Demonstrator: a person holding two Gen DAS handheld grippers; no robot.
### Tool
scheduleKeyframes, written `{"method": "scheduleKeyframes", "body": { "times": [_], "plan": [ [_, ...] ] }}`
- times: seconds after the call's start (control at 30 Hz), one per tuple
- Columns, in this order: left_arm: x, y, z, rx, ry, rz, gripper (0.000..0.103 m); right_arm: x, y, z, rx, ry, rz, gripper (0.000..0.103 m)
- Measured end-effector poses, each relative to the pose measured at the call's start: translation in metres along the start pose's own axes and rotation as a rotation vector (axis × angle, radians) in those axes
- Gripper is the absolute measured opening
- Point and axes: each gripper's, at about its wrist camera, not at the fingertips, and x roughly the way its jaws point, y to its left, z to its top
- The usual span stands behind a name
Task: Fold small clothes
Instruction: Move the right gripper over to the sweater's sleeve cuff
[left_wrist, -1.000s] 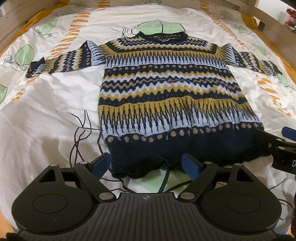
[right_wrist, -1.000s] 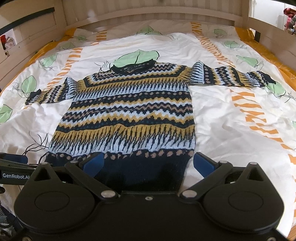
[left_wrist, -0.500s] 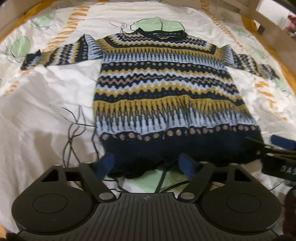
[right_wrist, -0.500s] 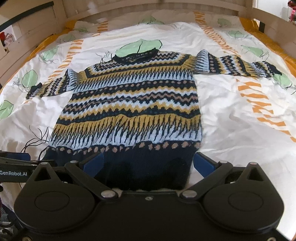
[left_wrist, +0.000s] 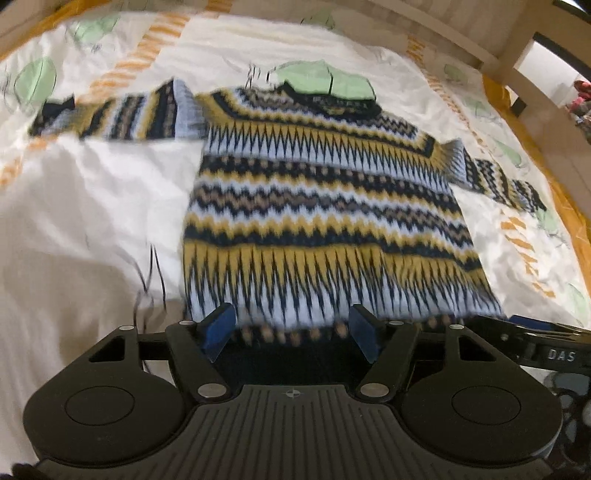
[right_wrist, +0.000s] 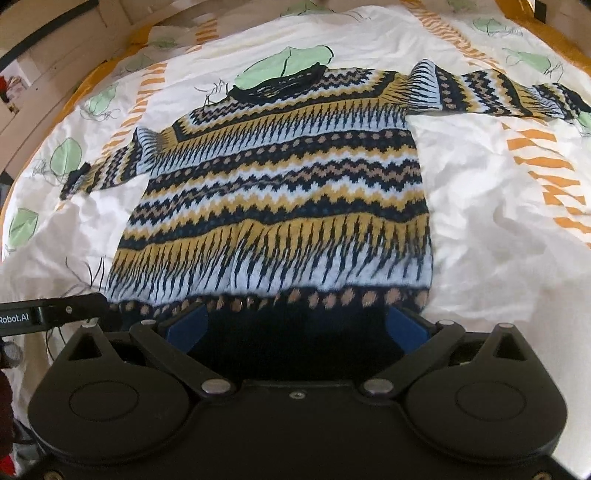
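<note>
A white bedsheet (right_wrist: 480, 229) printed with green leaves and orange stripes is being spread over the bed, and a patterned knit sweater (right_wrist: 280, 192) is being laid flat on it, sleeves out to both sides. The dark hem band is being straddled by both grippers. The left gripper (left_wrist: 291, 334) is being held partly open, its jaws having just been closing, with hem fabric between them though not visibly pinched. The right gripper (right_wrist: 295, 328) is being held wide open over the hem.

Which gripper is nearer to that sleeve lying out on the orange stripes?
The right gripper, at the hem corner below that sleeve. The left gripper sits at the opposite hem corner of the sweater.
</note>
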Motion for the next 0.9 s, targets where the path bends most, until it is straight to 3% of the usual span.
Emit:
{"method": "scheduleKeyframes", "body": {
  "times": [0.17,0.57,0.9],
  "plan": [
    [0.008,-0.005,0.039,0.075,-0.082,0.023,0.067,0.005,-0.015,0.031,0.009,-0.038,-0.009,0.093],
    [0.049,-0.026,0.129,0.193,-0.199,0.02,0.067,0.031,-0.09,0.117,0.162,-0.144,-0.064,0.085],
    [0.122,-0.023,0.167,0.221,-0.203,0.04,0.067,0.06,-0.187,0.17,0.363,-0.326,-0.25,0.085]
  ]
}}
